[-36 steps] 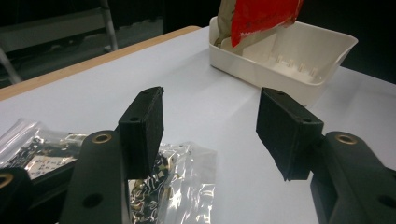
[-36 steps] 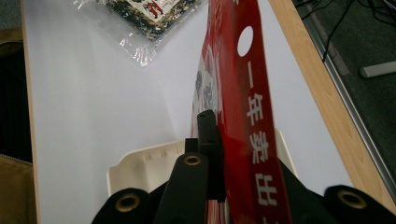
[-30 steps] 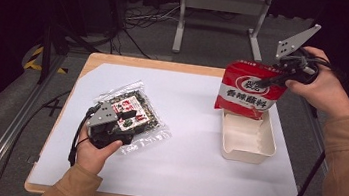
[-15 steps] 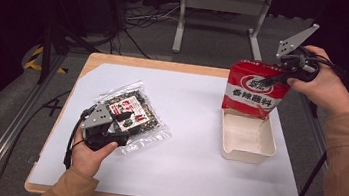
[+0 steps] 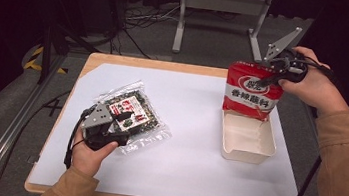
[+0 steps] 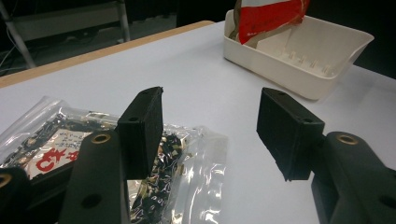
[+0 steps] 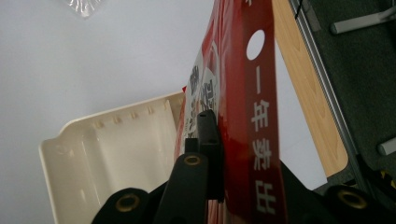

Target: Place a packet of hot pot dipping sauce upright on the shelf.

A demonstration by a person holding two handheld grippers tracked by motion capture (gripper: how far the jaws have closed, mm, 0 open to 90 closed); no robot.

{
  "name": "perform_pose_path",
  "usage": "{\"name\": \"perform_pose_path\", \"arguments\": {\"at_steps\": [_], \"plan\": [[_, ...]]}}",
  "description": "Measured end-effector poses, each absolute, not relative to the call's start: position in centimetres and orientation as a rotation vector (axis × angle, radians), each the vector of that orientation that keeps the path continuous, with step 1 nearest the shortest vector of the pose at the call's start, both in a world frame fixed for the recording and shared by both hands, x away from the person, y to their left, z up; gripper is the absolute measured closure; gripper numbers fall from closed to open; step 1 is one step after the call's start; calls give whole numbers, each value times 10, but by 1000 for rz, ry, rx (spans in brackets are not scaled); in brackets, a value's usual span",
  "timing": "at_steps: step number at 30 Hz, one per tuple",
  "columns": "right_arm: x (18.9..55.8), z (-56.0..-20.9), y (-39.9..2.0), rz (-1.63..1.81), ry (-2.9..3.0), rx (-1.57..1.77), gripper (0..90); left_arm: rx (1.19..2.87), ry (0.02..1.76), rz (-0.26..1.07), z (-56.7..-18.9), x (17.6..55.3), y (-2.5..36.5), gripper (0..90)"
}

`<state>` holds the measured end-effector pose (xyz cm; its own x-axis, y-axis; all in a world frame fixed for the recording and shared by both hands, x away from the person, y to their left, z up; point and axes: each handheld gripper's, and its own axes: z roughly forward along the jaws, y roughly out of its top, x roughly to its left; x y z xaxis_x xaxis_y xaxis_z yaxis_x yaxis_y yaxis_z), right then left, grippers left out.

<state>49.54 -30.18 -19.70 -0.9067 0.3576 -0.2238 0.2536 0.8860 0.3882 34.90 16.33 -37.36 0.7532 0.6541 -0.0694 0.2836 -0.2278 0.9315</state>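
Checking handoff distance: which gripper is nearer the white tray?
Right. The right gripper holds the red packet just above the white tray; the left gripper sits across the table over the clear packet.

Over the last second the red packet [image 5: 253, 90], pinched at its top edge by the right gripper [image 5: 272, 75], was carried a short way to the right in the high view and ended more upright. At first it hung tilted, its lower edge over the left part of the cream tray [image 5: 246, 154]; by the end that edge sat lower, just inside the tray's far wall. The right hand [image 5: 312, 85] shifted slightly with it. The left gripper [image 5: 122, 121] crept a little toward the person over the clear bag of dark snacks [image 5: 132, 118].
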Motion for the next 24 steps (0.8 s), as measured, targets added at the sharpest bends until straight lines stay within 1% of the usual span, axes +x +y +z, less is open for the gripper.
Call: {"name": "perform_pose_path", "arguments": {"at_steps": [8,11,24], "plan": [[498,-204,-300,494,2758,457,883,1819,728,404,-374,349,163,413],[499,-213,-299,484,2761,453,883,1819,732,403,-374,349,163,412],[503,-220,-297,580,2739,412,880,1816,737,401,-375,350,164,409]]}}
